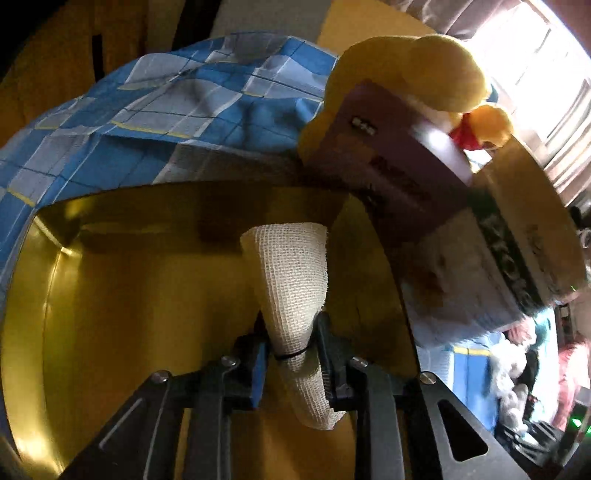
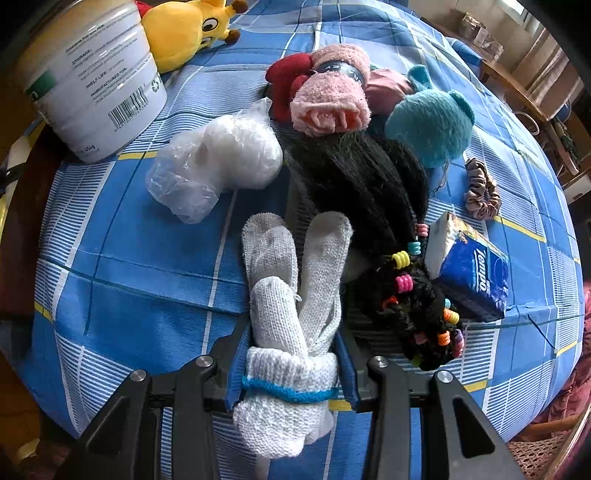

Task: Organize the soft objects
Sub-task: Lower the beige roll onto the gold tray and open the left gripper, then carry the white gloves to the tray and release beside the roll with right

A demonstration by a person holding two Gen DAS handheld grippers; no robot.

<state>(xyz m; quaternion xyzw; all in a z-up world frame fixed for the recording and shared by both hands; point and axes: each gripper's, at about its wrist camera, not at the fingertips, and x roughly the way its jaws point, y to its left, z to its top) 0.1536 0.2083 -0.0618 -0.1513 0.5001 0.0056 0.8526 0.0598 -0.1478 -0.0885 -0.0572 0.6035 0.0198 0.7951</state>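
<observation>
In the left wrist view a rolled beige gauze bandage [image 1: 291, 280], tied with a thin black band, sticks forward from my left gripper [image 1: 291, 347]. The jaws pinch it at its narrow waist. It hangs over the inside of a glossy yellow bin [image 1: 110, 295]. In the right wrist view my right gripper [image 2: 291, 341] is shut on a bundle of white knitted gloves [image 2: 291, 302] with a blue cuff trim. It hovers just above the blue checked cloth [image 2: 129, 258]. Beyond lie a black hairpiece [image 2: 354, 173] with coloured beads, pink fuzzy socks [image 2: 328, 99] and a teal felt piece [image 2: 432, 125].
A bagged white cotton lump [image 2: 221, 158], a scrunchie [image 2: 480, 192], a blue tissue pack [image 2: 472, 269], a white tin [image 2: 92, 74] and a yellow plush toy [image 2: 181, 29] lie on the cloth. By the bin, stacked boxes [image 1: 388, 147] and the plush [image 1: 406, 62] crowd its right rim.
</observation>
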